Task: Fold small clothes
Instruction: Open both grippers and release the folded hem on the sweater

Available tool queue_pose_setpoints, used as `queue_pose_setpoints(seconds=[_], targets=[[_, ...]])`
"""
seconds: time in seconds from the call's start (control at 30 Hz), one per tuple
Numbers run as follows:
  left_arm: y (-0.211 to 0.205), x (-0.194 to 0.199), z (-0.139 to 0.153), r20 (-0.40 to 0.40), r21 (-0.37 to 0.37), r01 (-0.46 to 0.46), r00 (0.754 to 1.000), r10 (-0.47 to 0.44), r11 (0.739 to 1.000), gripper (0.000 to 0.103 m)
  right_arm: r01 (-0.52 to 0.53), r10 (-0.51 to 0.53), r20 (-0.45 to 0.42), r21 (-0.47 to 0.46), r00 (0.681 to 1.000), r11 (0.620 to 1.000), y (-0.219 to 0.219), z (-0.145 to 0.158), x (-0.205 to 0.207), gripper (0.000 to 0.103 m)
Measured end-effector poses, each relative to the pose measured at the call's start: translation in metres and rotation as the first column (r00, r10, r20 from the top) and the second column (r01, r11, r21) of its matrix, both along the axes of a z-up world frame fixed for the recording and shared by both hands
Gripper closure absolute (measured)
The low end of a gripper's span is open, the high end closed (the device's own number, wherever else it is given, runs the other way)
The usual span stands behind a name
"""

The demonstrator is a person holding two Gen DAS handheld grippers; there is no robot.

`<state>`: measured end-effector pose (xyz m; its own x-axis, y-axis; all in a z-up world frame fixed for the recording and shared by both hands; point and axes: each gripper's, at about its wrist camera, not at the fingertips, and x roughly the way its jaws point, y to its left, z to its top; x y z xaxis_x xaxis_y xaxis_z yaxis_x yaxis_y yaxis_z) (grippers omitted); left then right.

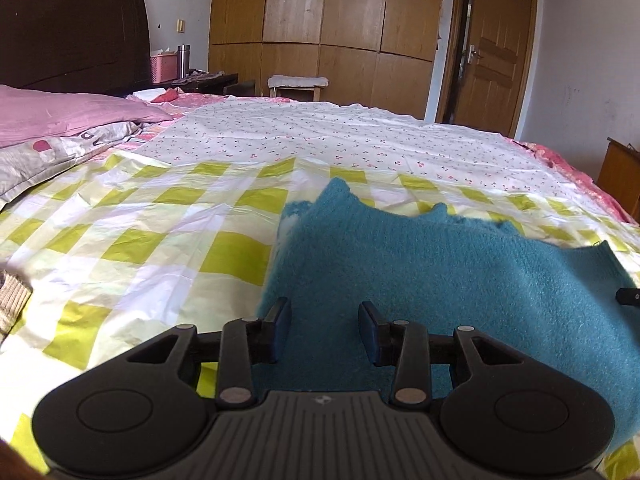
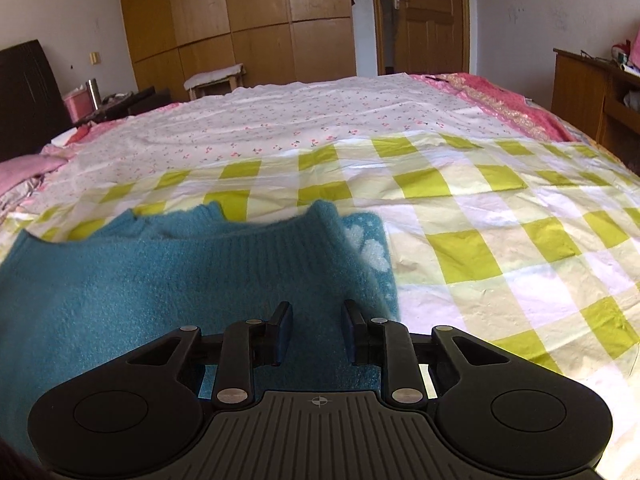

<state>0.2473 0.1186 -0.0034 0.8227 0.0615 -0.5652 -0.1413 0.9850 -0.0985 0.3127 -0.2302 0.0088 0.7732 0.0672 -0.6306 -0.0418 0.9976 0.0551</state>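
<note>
On the bed [image 1: 160, 264], both near corners of the teal sweater [image 1: 440, 280] sit between released jaws: left gripper [image 1: 325, 322], right gripper [image 2: 316, 320]. Grasp step pending; next, clench both and carry the hem far toward the collar.

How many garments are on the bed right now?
2. A teal sweater lies on the checked sheet under both grippers; a beige knit piece shows at the left view's edge. Others may be hidden.

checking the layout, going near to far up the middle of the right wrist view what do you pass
right gripper, open over the teal sweater → sweater's ribbed collar → green checked sheet → cherry-print sheet → wooden wardrobe
</note>
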Motion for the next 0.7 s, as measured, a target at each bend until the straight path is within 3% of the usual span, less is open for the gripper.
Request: queue_pose_setpoints(seconds=[0.13,0.47,0.6,0.7], targets=[[-0.002,-0.008,0.002,0.0,0.021,-0.009,1.0,0.009,1.0,0.059,0.0,0.0,0.002,-0.026,1.0,1.0,0.004,0.001,-0.003,0.08],[0.002,-0.046,0.012,0.041,-0.006,-0.012,0.999,0.012,1.0,0.059,-0.022,0.023,0.019,-0.064,1.0,0.998,0.014,0.015,-0.02,0.078],[0.004,-0.049,0.001,0.007,0.016,0.001,1.0,-0.001,1.0,0.059,-0.028,0.029,0.003,-0.107,1.0,0.994,0.021,0.012,-0.022,0.078],[0.01,-0.048,-0.009,-0.027,-0.02,-0.006,1.0,0.005,1.0,0.058,-0.021,0.019,-0.013,-0.124,1.0,0.992,0.024,0.007,-0.021,0.078]])
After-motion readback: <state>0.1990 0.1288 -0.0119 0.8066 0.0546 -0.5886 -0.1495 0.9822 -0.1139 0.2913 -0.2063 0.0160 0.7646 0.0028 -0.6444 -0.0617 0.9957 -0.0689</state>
